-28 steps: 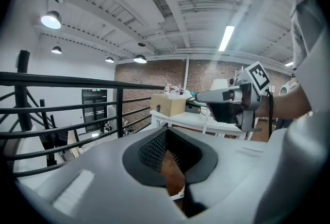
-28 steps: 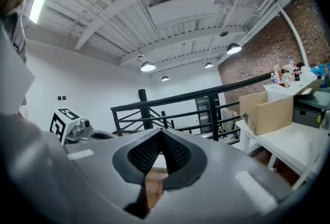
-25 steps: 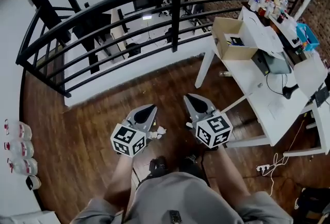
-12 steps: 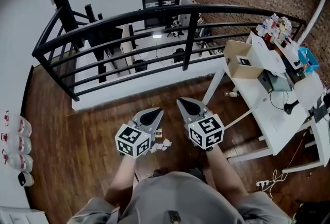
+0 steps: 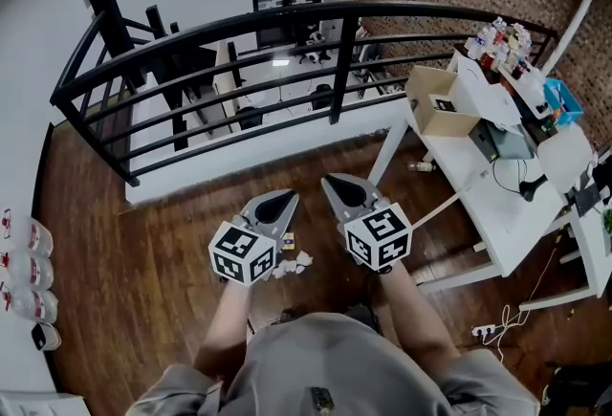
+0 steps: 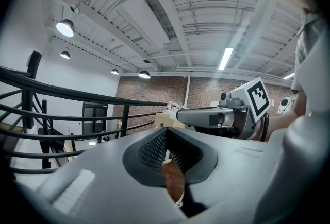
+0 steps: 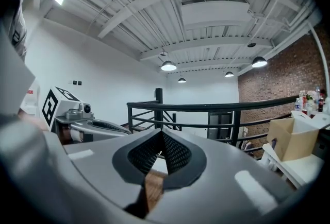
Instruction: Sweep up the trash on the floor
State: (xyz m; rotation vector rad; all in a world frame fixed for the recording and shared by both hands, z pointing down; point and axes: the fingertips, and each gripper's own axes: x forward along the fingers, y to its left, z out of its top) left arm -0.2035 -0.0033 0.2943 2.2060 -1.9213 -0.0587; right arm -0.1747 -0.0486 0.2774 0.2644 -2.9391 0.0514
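Small white crumpled scraps of trash (image 5: 293, 263) lie on the dark wood floor just in front of the person's feet, with a tiny yellowish bit (image 5: 290, 238) beside them. My left gripper (image 5: 278, 204) hangs above and left of the scraps, jaws shut and empty. My right gripper (image 5: 338, 186) is held beside it to the right, also shut with nothing in it. In the left gripper view the shut jaws (image 6: 166, 135) point roughly level towards the railing, and the right gripper (image 6: 216, 115) shows alongside. The right gripper view shows its own closed jaws (image 7: 161, 138) and the left gripper (image 7: 87, 126).
A curved black railing (image 5: 287, 22) bounds the floor ahead. At the right stands a white table (image 5: 497, 204) with a cardboard box (image 5: 435, 103), bottles (image 5: 502, 27) and cables. A power strip (image 5: 483, 330) lies under it. Several bottles (image 5: 29, 261) line the left wall.
Both grippers lifted a little and moved forward early on, then held still. The head view shifted slightly. Jaws stayed shut throughout.
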